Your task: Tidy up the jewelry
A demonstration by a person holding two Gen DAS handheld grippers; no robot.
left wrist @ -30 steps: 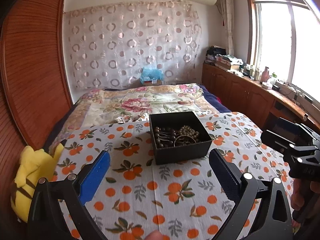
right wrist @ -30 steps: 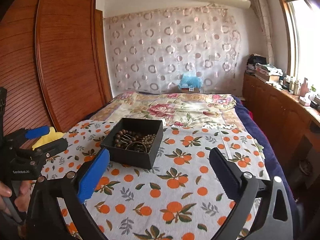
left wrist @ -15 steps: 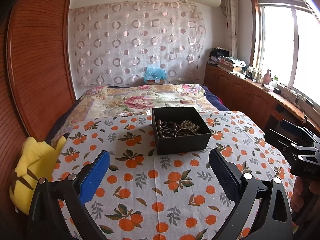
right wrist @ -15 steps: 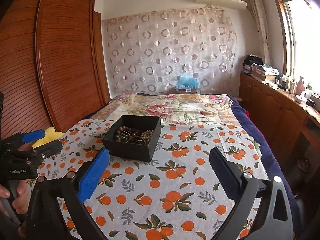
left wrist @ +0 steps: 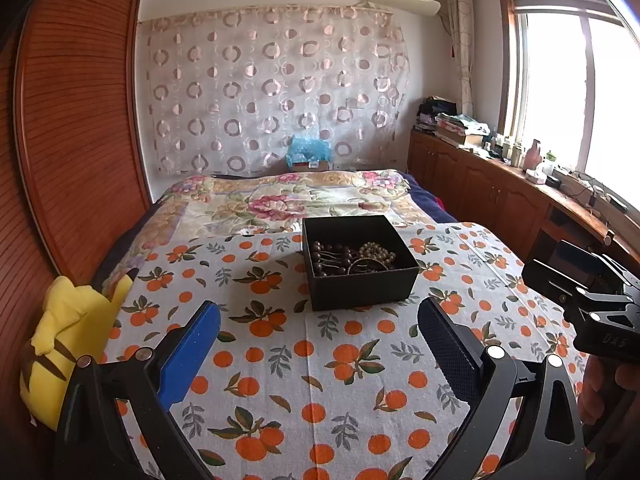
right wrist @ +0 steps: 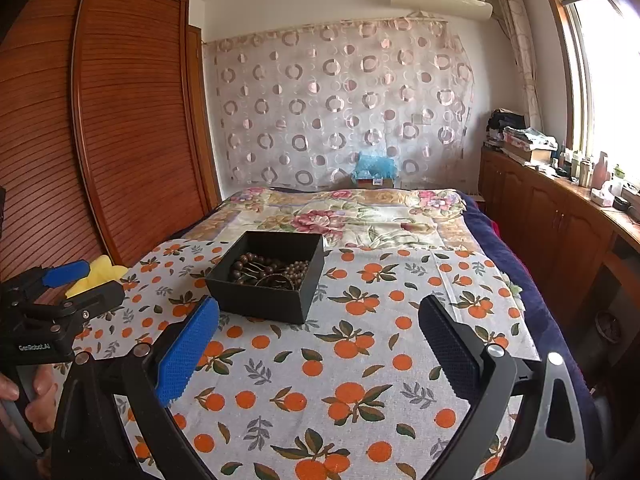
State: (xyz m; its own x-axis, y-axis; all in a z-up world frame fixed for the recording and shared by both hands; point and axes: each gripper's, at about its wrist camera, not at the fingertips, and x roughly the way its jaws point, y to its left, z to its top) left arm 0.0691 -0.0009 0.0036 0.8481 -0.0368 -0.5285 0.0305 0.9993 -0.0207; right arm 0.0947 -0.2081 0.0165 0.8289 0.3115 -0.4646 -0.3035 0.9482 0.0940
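Both grippers, left gripper (left wrist: 318,330) and right gripper (right wrist: 318,328), hang spread wide and empty above the orange-print cloth (left wrist: 320,360). Bead strings (left wrist: 352,256) lie heaped inside the black box (left wrist: 360,286), seemingly gathered there for keeping.

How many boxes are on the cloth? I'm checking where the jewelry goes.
1: the black box sits on the orange-print cloth, holding the beads.

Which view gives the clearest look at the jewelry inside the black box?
The left wrist view: it looks down into the black box, separating dark beads from pale beads. The right wrist view shows the box cornerwise, its near wall hiding part of the beads.
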